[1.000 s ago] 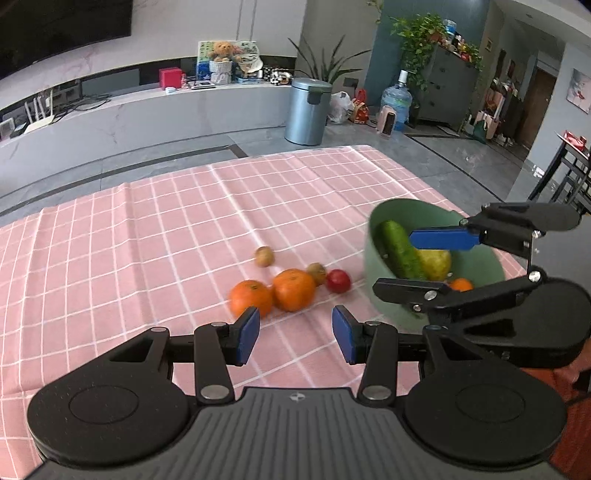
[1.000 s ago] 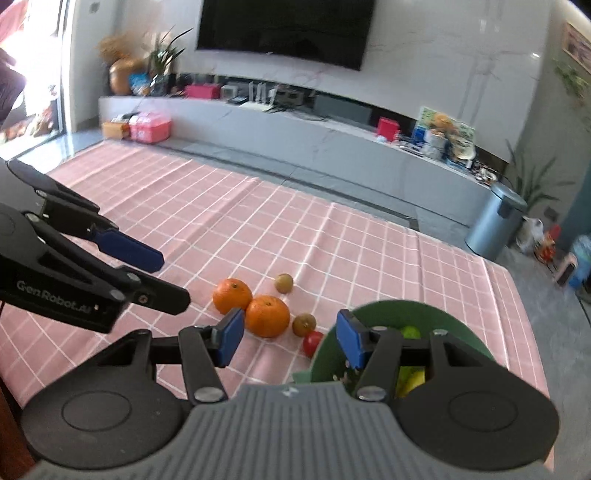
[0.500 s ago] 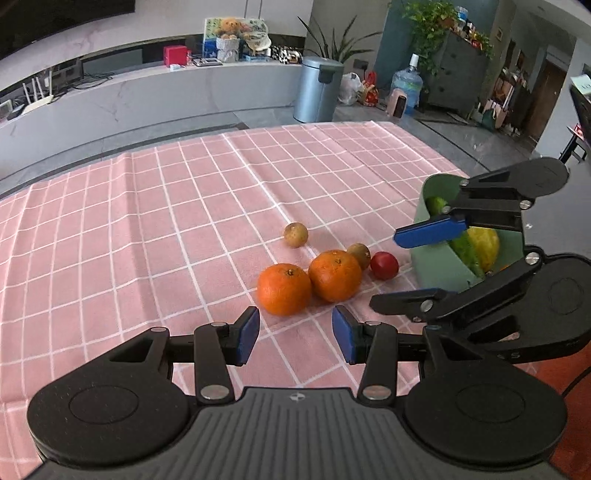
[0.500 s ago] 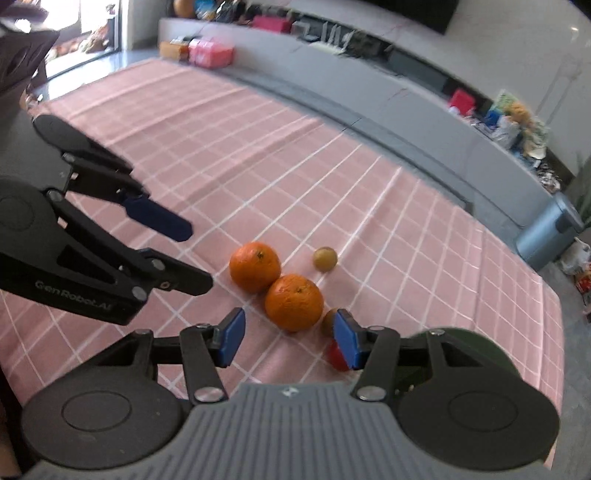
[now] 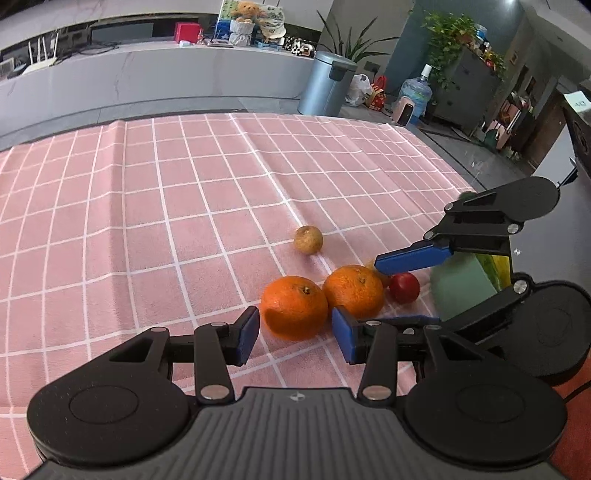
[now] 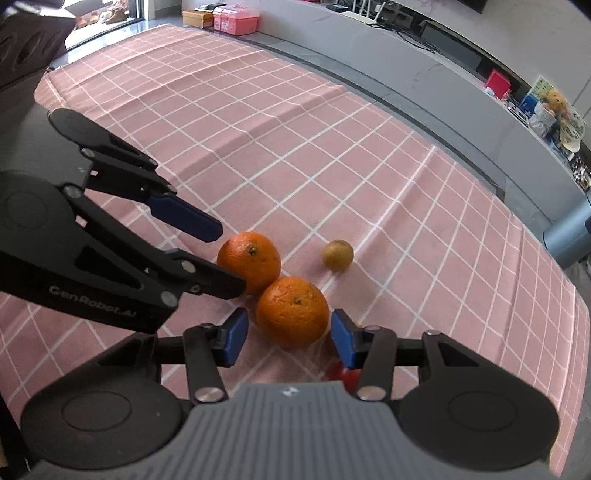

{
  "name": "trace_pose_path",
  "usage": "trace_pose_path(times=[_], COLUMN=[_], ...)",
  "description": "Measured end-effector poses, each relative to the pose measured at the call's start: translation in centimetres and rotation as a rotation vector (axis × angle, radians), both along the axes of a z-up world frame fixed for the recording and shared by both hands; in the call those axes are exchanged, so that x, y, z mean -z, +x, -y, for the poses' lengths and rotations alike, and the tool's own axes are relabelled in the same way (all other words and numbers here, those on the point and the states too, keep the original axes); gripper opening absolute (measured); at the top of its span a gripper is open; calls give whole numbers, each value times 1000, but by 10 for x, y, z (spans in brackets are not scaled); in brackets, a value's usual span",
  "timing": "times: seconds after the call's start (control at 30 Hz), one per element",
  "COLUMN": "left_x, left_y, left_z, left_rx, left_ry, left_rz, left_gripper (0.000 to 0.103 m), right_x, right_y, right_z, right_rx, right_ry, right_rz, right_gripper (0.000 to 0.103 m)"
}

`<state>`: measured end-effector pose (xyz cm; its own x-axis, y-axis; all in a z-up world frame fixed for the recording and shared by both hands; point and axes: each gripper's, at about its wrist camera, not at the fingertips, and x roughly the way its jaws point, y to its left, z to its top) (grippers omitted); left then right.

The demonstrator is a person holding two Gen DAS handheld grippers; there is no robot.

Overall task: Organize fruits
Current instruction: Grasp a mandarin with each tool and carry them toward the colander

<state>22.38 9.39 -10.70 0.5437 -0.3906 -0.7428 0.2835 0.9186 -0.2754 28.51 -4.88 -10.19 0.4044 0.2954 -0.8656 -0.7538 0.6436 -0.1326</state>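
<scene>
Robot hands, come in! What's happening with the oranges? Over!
Left gripper open, lined up on left orange. Right gripper open, lined up on right orange. Oranges touching; red fruit crowds right one.

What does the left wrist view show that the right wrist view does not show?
Only the left wrist view shows the green bowl and the whole red fruit. Only the right wrist view shows the pink boxes on the floor. Both show two oranges, the small brown fruit and both open hand-held grippers.
</scene>
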Motion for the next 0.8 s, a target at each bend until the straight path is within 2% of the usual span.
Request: trace_pose_path(times=[0.27,0.53,0.8], left_x=[5,4,-14], left_y=[3,0,-18], left_z=[-1,0,-2], left_rx=[-3,-10,-81], left_ry=[-30,-24,-22], left_rz=[5,17,25], left_gripper=[52,48,47], right_x=[9,9,-9], right_y=[7,2,-18], right_z=[-1,-2,4], right_rx=[7,0,26], right_ry=[3,-6,34], right_rz=[-17,11,57], right_gripper=[48,43,41])
